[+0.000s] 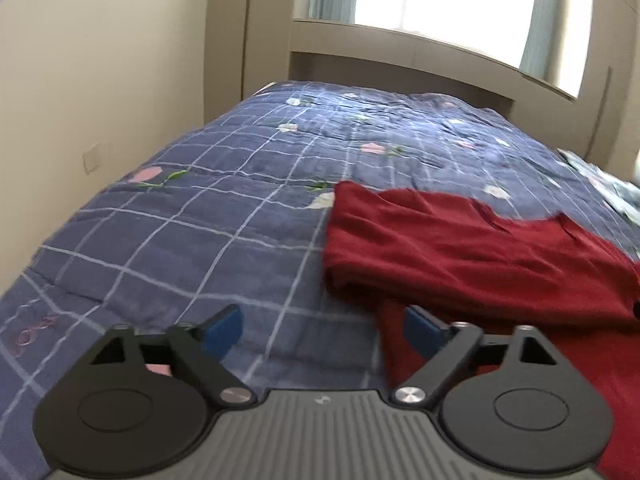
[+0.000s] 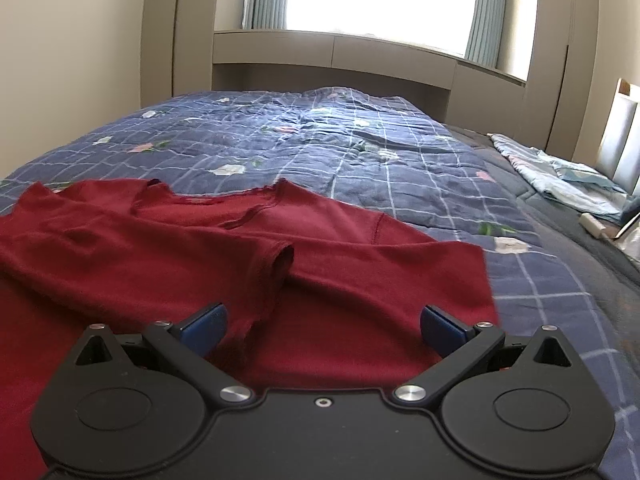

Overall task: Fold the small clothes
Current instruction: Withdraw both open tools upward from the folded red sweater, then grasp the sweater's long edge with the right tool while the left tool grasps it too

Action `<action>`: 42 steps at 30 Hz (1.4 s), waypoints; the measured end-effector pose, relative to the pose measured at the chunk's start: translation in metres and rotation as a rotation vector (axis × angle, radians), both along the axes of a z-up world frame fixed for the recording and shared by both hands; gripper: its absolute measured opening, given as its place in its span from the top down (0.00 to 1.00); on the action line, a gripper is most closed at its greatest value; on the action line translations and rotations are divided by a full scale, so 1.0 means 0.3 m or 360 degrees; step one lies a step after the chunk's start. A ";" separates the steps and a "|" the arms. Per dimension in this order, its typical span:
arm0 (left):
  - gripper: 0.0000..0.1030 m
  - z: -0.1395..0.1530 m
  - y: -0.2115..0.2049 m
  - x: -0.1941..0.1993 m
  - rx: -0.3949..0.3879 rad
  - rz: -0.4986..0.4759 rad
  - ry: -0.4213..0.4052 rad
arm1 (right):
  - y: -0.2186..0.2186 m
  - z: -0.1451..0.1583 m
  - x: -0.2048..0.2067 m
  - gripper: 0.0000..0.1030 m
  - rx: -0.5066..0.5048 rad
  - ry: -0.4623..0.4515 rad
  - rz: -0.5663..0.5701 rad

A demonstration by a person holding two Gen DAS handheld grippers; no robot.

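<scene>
Dark red T-shirt point(image 2: 320, 264) lying flat on the bed, toward its near edge, with the neckline turned toward the far end and the body running back under both cameras. One side is already folded inward: in the right wrist view a sleeve point(image 2: 256, 264) lies across the chest with its cuff opening near the garment's middle, and in the left wrist view the folded side ends in a rounded crease point(image 1: 332, 264) along the shirt's left margin. The other side lies unfolded, its edge resting on the blue checked quilt point(image 2: 360, 152) that covers the bed. Left hand-held gripper point(image 1: 322, 330): jaws spread wide and empty, one blue pad over bare quilt and the other over red cloth at the shirt's left border. Right hand-held gripper point(image 2: 322, 326): jaws likewise wide apart and empty, poised over the lower body of the shirt. The step in hand appears to be the interval between folds, one lengthwise fold made and the matching one not yet begun. The next move probably calls for pinching the unfolded side at shoulder and hem and carrying it across the middle, keeping the new crease parallel to the first. A pale blue cloth point(image 2: 560, 176) lies crumpled near the bed's far right corner, well apart from the shirt.
</scene>
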State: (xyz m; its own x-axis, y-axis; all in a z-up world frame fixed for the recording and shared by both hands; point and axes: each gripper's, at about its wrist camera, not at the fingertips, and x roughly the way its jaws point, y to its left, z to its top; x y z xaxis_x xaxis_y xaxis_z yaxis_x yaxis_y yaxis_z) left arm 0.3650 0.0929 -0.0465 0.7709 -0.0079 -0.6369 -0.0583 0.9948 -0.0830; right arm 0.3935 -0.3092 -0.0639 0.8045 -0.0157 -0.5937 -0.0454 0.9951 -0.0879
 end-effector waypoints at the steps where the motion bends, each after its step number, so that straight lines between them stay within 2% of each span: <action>1: 0.03 0.014 -0.008 -0.035 0.0014 -0.0019 -0.0008 | 0.005 0.015 -0.034 0.01 0.0005 0.0005 0.0033; 6: 0.01 0.070 -0.061 -0.199 0.0035 -0.0105 0.0034 | 0.036 0.092 -0.237 0.01 0.0000 0.0030 0.0172; 13: 0.00 0.090 -0.145 -0.433 -0.0031 -0.0193 0.0125 | 0.069 0.165 -0.527 0.01 0.0088 0.0134 0.0193; 19: 0.00 0.081 -0.236 -0.615 0.0041 -0.0340 0.0117 | 0.058 0.140 -0.784 0.01 -0.0013 0.0135 0.0250; 25: 0.00 0.050 -0.299 -0.741 0.0104 -0.0438 0.0131 | 0.049 0.071 -0.968 0.01 -0.0108 0.0171 0.0321; 31: 0.00 0.025 -0.332 -0.810 0.0082 -0.0476 0.0202 | 0.117 0.022 -1.068 0.01 -0.0302 0.0142 0.0373; 34: 0.00 0.022 -0.342 -0.831 0.0096 -0.0486 0.0212 | 0.156 0.011 -1.101 0.02 -0.0432 0.0076 0.0423; 38: 0.00 0.022 -0.355 -0.850 0.0156 -0.0509 0.0206 | 0.192 -0.013 -1.114 0.11 -0.0569 0.0015 0.0448; 42: 0.00 0.023 -0.358 -0.848 0.0162 -0.0514 0.0225 | 0.233 -0.034 -1.133 0.24 -0.0689 -0.0060 0.0543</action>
State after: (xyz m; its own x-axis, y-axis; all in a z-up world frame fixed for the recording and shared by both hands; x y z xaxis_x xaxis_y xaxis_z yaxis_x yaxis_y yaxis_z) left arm 0.1106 -0.0144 -0.0396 0.6431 -0.1675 -0.7472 0.2563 0.9666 0.0040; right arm 0.0536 -0.2393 -0.0741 0.8274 0.0133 -0.5614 -0.3479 0.7969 -0.4939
